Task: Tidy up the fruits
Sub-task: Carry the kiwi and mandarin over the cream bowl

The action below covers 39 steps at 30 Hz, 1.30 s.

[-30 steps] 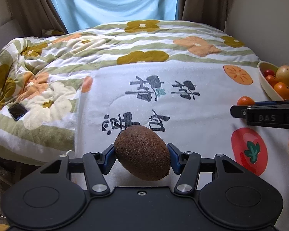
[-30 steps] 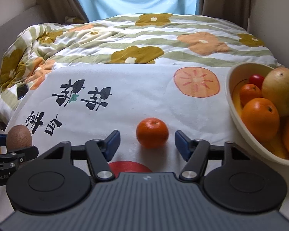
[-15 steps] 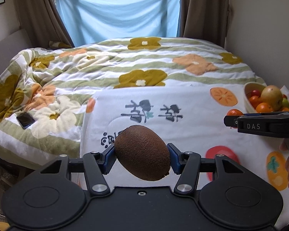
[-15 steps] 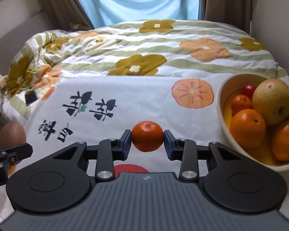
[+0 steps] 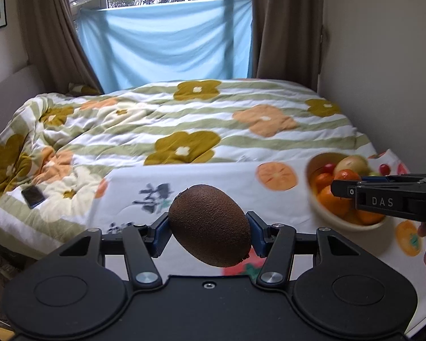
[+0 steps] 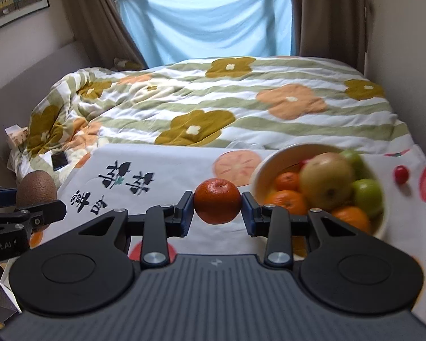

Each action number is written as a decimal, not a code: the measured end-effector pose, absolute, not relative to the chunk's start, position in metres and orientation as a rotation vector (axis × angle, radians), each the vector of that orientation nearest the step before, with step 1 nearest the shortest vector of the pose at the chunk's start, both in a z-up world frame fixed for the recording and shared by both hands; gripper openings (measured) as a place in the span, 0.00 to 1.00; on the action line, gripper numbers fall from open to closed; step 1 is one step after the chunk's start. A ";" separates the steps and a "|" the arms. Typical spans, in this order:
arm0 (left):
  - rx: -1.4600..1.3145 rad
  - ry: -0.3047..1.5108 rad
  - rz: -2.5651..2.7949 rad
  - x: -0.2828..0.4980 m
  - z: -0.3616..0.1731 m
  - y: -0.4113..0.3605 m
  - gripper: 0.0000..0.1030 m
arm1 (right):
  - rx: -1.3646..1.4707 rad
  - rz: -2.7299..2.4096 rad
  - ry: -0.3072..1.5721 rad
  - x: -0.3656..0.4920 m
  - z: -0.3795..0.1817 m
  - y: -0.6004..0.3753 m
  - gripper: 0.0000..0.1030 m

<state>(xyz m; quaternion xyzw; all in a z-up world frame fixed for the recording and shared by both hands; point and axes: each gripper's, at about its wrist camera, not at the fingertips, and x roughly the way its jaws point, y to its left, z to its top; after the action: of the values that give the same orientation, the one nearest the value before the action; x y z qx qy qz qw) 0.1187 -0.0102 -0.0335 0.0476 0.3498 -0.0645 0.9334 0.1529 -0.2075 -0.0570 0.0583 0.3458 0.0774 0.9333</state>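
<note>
My left gripper (image 5: 210,234) is shut on a brown kiwi (image 5: 210,224), held in the air above the white printed cloth (image 5: 207,179). My right gripper (image 6: 217,209) is shut on a small orange tangerine (image 6: 217,201), lifted just left of the cream fruit bowl (image 6: 262,172). The bowl holds oranges, a yellow-brown pear (image 6: 325,180) and green apples. In the left wrist view the bowl (image 5: 316,209) sits at the right, partly behind the right gripper's black body (image 5: 389,200). The kiwi (image 6: 37,187) also shows at the left edge of the right wrist view.
A flowered quilt (image 6: 241,105) covers the bed behind the cloth. A dark phone (image 5: 33,196) lies on the quilt at the left. A small red fruit (image 6: 401,174) lies on the cloth right of the bowl. A wall runs along the right; curtains hang behind.
The right gripper closed on the tangerine and lifted it off the cloth. Both grippers rose with their fruit, and the bowl now sits closer to the right gripper.
</note>
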 end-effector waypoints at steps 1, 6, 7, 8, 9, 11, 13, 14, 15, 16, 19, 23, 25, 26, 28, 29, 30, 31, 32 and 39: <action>0.095 0.711 -0.135 0.118 -0.031 -0.019 0.58 | 0.120 0.157 0.704 0.151 -0.054 -0.218 0.49; 0.096 0.694 -0.153 0.120 -0.021 -0.063 0.58 | 0.120 0.157 0.689 0.145 -0.043 -0.265 0.49; 0.096 0.692 -0.154 0.121 -0.020 -0.071 0.58 | 0.119 0.155 0.683 0.145 -0.041 -0.275 0.49; 0.098 0.690 -0.156 0.123 -0.019 -0.079 0.58 | 0.114 0.155 0.680 0.146 -0.039 -0.285 0.49; 0.101 0.683 -0.159 0.125 -0.017 -0.087 0.58 | 0.107 0.154 0.679 0.147 -0.039 -0.293 0.49; 0.110 0.676 -0.171 0.129 -0.015 -0.103 0.58 | 0.098 0.150 0.673 0.149 -0.037 -0.308 0.49; 0.106 0.674 -0.188 0.137 -0.015 -0.116 0.58 | 0.085 0.146 0.673 0.154 -0.037 -0.322 0.49; 0.104 0.677 -0.197 0.142 -0.015 -0.122 0.58 | 0.081 0.142 0.673 0.157 -0.037 -0.327 0.49; 0.104 0.679 -0.205 0.147 -0.015 -0.128 0.58 | 0.081 0.141 0.674 0.159 -0.038 -0.333 0.49; 0.108 0.679 -0.211 0.152 -0.016 -0.134 0.58 | 0.083 0.140 0.674 0.161 -0.037 -0.337 0.49; 0.129 0.686 -0.232 0.170 -0.020 -0.149 0.58 | 0.089 0.129 0.670 0.171 -0.038 -0.347 0.49; 0.147 0.706 -0.275 0.198 -0.029 -0.164 0.58 | 0.103 0.103 0.659 0.185 -0.039 -0.357 0.49; 0.160 0.720 -0.300 0.214 -0.034 -0.170 0.58 | 0.113 0.084 0.655 0.194 -0.040 -0.361 0.49; 0.166 0.728 -0.313 0.221 -0.037 -0.173 0.58 | 0.119 0.074 0.653 0.198 -0.040 -0.363 0.49; 0.179 0.746 -0.341 0.235 -0.044 -0.178 0.58 | 0.131 0.054 0.654 0.208 -0.042 -0.366 0.49; 0.185 0.758 -0.355 0.242 -0.048 -0.180 0.58 | 0.137 0.046 0.656 0.212 -0.044 -0.368 0.49; 0.187 0.768 -0.366 0.249 -0.052 -0.182 0.58 | 0.143 0.038 0.659 0.216 -0.045 -0.368 0.49; 0.190 0.782 -0.378 0.257 -0.056 -0.184 0.58 | 0.150 0.030 0.662 0.220 -0.047 -0.368 0.49; 0.192 0.796 -0.388 0.263 -0.061 -0.185 0.58 | 0.156 0.023 0.665 0.223 -0.049 -0.369 0.49; 0.195 0.883 -0.452 0.301 -0.089 -0.191 0.58 | 0.194 -0.017 0.684 0.239 -0.060 -0.369 0.49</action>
<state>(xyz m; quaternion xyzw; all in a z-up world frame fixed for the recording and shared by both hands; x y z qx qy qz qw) 0.3006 -0.1910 -0.0889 0.0932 0.4230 -0.2163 0.8750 0.2394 -0.3688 -0.0604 0.0952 0.3348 -0.0085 0.9374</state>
